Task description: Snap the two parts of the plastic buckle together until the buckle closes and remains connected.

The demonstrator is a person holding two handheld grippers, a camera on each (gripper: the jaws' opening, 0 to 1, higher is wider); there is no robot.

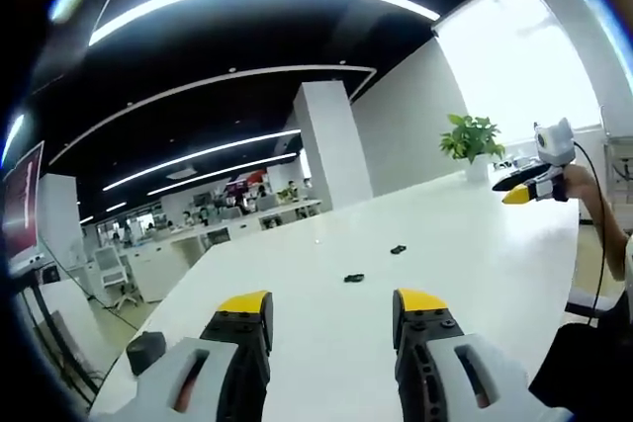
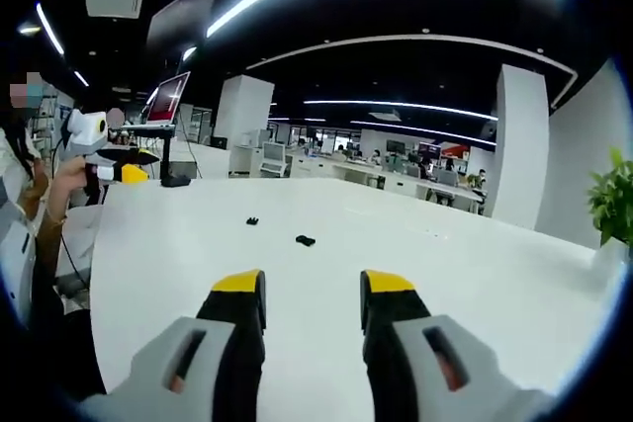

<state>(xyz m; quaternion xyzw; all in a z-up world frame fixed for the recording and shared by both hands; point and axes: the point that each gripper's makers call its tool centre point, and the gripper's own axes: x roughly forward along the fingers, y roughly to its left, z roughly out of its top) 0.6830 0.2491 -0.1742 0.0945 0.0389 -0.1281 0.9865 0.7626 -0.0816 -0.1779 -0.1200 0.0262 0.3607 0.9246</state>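
Two small black buckle parts lie loose on the white bench (image 1: pixel 326 323), well apart from each other and from both grippers. In the left gripper view one buckle half (image 1: pixel 353 278) sits just above the middle of the frame, the other buckle half (image 1: pixel 398 249) a little higher and to the right. In the right gripper view the same pair shows from the opposite side: one piece (image 2: pixel 305 240) near the middle, one (image 2: pixel 252 220) up and to its left. Which piece is the pronged one is too small to tell.

The left gripper (image 1: pixel 331 315) rises from the bottom of its view with its yellow-tipped jaws spread wide and nothing between them. The right gripper (image 2: pixel 312 295) is likewise released, its jaws parted over bare bench. Each also appears far off in the other's view: the right gripper at the right edge of the left gripper view, held by a person's hand; the left gripper at the upper left of the right gripper view.

The grippers seem to be held wide to either side so that both halves sit in plain sight between them, which suits the demand to keep the parts visible. By my reckoning nothing of the task is done yet: each gripper would need to come in and take one half before any snapping.

A potted plant (image 1: pixel 471 140) stands at the bench's far end and a laptop (image 2: pixel 166 101) on a stand beyond the other.
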